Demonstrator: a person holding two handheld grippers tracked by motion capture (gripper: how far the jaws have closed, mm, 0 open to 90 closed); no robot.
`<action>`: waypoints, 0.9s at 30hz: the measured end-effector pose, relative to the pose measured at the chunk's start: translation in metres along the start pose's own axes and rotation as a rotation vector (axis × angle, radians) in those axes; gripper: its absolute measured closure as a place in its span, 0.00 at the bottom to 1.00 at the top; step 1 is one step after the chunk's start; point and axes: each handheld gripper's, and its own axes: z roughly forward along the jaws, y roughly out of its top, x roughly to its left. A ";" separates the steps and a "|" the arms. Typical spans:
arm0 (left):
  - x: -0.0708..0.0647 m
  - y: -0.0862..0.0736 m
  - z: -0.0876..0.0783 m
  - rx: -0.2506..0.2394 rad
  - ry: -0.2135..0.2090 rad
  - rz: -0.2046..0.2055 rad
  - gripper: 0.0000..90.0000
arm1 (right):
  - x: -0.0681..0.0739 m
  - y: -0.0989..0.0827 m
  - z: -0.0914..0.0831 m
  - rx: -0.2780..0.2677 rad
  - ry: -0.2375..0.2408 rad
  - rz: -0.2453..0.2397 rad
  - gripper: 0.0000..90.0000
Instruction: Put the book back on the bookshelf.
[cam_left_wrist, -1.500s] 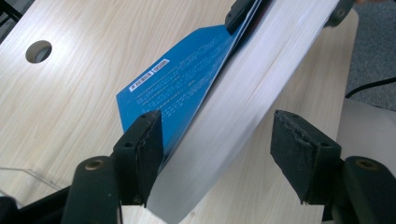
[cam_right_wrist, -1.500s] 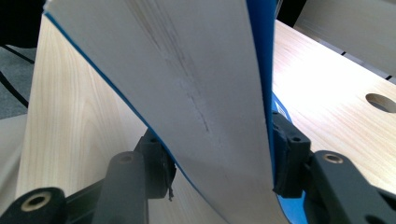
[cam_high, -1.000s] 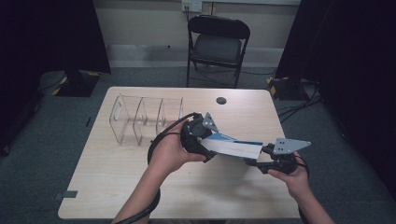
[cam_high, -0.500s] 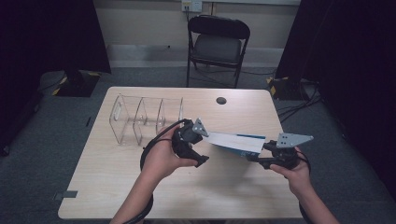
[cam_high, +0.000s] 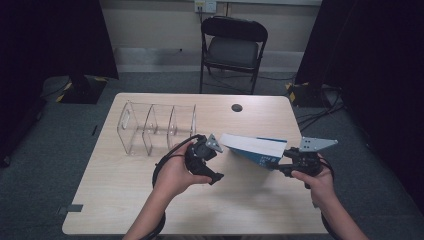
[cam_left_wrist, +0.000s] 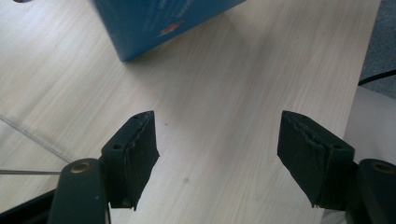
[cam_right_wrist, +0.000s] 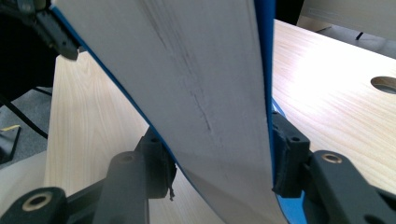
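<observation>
Fingers (cam_right_wrist: 289, 154) of right gripper (cam_right_wrist: 219, 158) clamped around blue book (cam_right_wrist: 196, 93)

Honestly nothing here can actually be read. The blue book (cam_left_wrist: 159, 23) has some pale lettering and a small orange mark on its cover in the left gripper view, but it's way too blurry to make out a single word. In the high view the same cover (cam_high: 260, 159) shows a few tiny white specks of print, also unreadable. The white page edge in the right gripper view is blank, just grey smudges. No labels or numbers on the clear organizer (cam_high: 155, 127) either
</observation>
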 end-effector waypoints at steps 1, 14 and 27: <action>0.000 -0.001 0.002 -0.004 0.000 -0.003 0.31 | -0.001 0.000 0.000 -0.004 0.003 0.005 0.57; 0.002 -0.022 0.022 -0.004 -0.032 -0.047 0.31 | -0.014 0.006 -0.002 -0.013 0.020 0.079 0.57; 0.004 -0.037 0.038 -0.009 -0.047 -0.074 0.32 | -0.029 0.011 -0.005 -0.011 0.040 0.144 0.57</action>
